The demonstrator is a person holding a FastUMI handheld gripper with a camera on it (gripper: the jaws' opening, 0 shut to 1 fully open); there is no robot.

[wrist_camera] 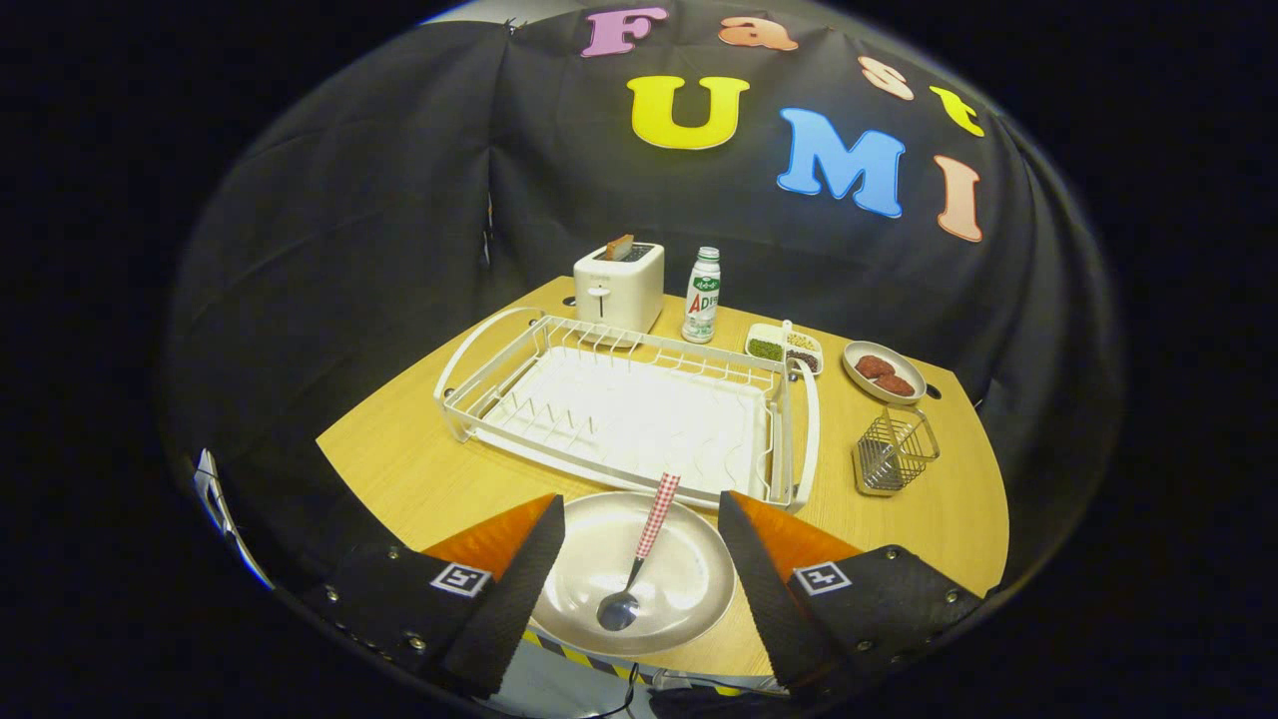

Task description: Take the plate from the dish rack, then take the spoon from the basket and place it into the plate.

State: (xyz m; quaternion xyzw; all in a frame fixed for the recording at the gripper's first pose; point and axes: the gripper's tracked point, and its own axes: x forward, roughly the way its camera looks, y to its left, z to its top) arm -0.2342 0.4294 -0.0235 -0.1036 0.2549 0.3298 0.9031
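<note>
Gripper view: spoon lies in the plate, fingers spread apart

Gripper view looks down over a light wooden table point(419, 469) set against the black cloth wall. At the near edge of the table sits a round, pale metal plate point(689, 589), lying flat between the two fingers. A metal spoon with a red-and-white checked handle point(639, 564) rests in the plate, its bowl toward the camera and its handle pointing away, the handle's tip reaching over the plate's far rim toward the rack. The gripper point(639, 544) holds its fingers wide apart, one on each side of the plate, pressing on nothing; the spoon lies free between them.

Just beyond the plate stands a white wire dish rack with a white tray point(619, 409), with no dishes in it. To the right of the rack, a small metal wire basket point(895, 451) stands on the table. Farther back are a white toaster point(619, 287) with a brown slice sticking out of its slot, a small white bottle with a green label point(702, 295) just beside it, a white divided dish of grains point(785, 350), and a small oval plate with two reddish-brown pieces point(884, 372)
</note>
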